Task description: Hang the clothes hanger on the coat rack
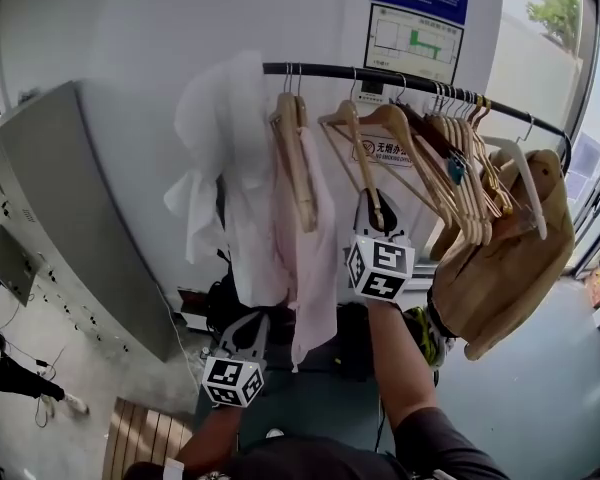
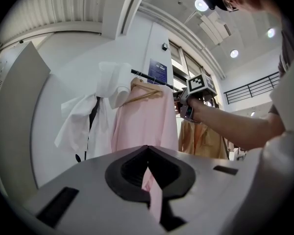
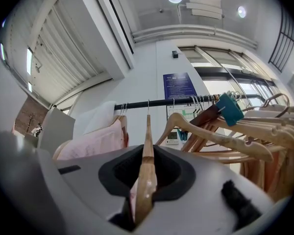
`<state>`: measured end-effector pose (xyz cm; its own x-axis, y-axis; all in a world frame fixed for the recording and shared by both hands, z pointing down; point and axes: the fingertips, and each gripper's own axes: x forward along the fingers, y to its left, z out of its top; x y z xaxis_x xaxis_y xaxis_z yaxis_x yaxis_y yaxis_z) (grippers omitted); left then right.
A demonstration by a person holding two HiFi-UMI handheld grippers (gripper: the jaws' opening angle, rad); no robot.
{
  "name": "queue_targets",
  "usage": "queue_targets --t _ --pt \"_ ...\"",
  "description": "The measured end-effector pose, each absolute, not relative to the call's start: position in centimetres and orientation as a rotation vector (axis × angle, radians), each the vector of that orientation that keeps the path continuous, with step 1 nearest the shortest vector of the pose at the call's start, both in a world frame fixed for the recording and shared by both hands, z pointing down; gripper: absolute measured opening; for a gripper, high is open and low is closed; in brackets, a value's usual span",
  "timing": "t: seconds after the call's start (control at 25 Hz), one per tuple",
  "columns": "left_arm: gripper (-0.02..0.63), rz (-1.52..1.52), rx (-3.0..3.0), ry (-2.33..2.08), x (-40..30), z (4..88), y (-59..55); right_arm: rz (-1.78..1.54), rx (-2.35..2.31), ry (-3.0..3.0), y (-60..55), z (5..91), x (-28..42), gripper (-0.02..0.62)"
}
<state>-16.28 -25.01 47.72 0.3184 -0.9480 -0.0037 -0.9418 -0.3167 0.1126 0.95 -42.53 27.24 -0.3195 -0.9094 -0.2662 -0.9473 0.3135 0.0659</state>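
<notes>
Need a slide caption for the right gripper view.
Right gripper with jaws shut on a wooden hanger, its hook up at the black rail beside more hangers.

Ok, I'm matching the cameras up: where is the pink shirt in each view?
Head view: pink shirt at centre, under the black rail.
Left gripper view: shirt at centre, straight ahead.
Right gripper view: shirt at left, just above the gripper's body.
Shared landmark: the black rail it hangs from.
</notes>
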Motion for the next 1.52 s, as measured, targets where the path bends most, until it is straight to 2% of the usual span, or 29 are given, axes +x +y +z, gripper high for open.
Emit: queue_targets --t 0.28,0.32,0.4,0.44,0.76,0.88,1.0,1.16,1.52 --pt "0.009 -0.079 2.486 -1.749 -15.6 48.3 -25.2 0.363 -1.694 2.353 -40.9 27.5 1.1 0.058" --pt "0.009 -0.078 2.49 -1.745 -15.5 48.4 -25.2 0.367 -1.69 2.357 -40.4 27.8 1.1 0.068" --pt "0.009 -0.079 2.495 -1.734 -15.4 48.4 -25.4 0.365 -1.683 2.389 -39.1 28.9 1.1 0.145" --pt "0.009 -0.08 2.496 -1.729 -15.3 48.4 -25.5 0.363 -1.682 2.406 -38.4 29.6 1.1 0.16" --pt "0.009 -0.082 2.554 -1.688 -14.2 47.2 -26.5 0.279 -1.686 2.489 -32.5 34.9 2.6 0.166" --pt "0.009 -0.092 2.58 -1.65 -13.3 46.7 -26.5 0.207 -1.672 2.505 -30.4 37.4 3.2 0.148" --pt "0.009 -0.121 2.614 -1.618 -12.4 45.6 -26.2 0.17 -1.651 2.53 -28.6 39.7 3.4 0.06" --pt "0.009 -0.117 2.654 -1.609 -11.3 44.9 -26.1 0.155 -1.682 2.593 -27.4 42.7 3.6 0.02" --pt "0.009 -0.068 2.694 -1.59 -9.5 45.2 -25.9 0.158 -1.781 2.624 -26.8 45.4 5.0 0.015"
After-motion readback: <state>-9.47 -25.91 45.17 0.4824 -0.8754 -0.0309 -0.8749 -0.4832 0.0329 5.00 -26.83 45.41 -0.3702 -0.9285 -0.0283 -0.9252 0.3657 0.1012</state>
